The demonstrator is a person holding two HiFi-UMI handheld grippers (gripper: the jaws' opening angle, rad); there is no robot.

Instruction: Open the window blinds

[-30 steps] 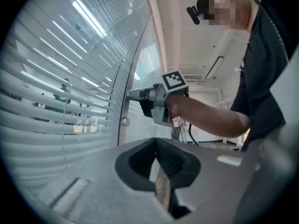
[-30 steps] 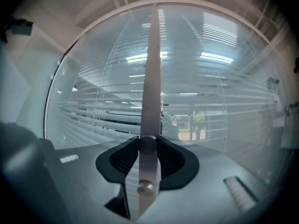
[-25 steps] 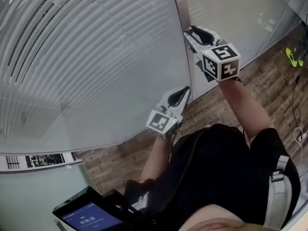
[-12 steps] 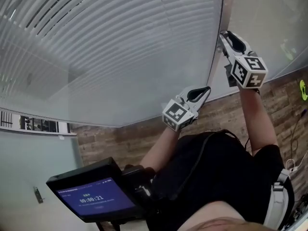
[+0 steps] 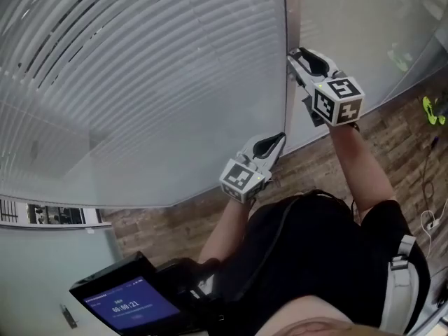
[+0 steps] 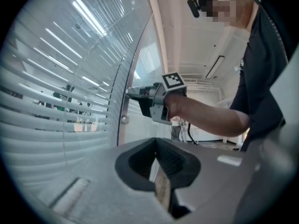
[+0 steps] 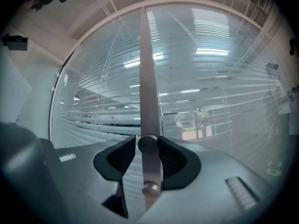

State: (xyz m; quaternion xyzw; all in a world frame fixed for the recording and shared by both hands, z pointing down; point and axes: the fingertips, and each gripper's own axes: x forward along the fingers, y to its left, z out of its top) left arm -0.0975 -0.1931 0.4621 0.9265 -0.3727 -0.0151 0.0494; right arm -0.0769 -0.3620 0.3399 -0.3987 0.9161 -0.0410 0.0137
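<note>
White slatted blinds [image 5: 140,82] hang behind the glass, with their slats lying nearly flat. A vertical metal strip [image 7: 145,78] runs along the pane's right edge and carries a round knob [image 7: 147,144], with a smaller knob [image 7: 150,189] below it. My right gripper [image 5: 294,53] points level at the strip. Its jaws have just been opening, and the round knob sits between the pads of the right gripper [image 7: 147,148] with no firm press. My left gripper [image 5: 280,137] hangs lower, just in front of the glass, shut and empty; the left gripper view shows its jaws [image 6: 160,164] closed.
A dark tablet [image 5: 129,303] with a lit blue screen sits at the lower left. Wood-pattern floor [image 5: 392,124] runs along the foot of the glass wall [image 5: 350,19]. A green thing [image 5: 428,107] and cables lie at the right edge.
The head camera has swung, so the window shifts in the picture. Both grippers keep their places at the strip and in front of the glass.
</note>
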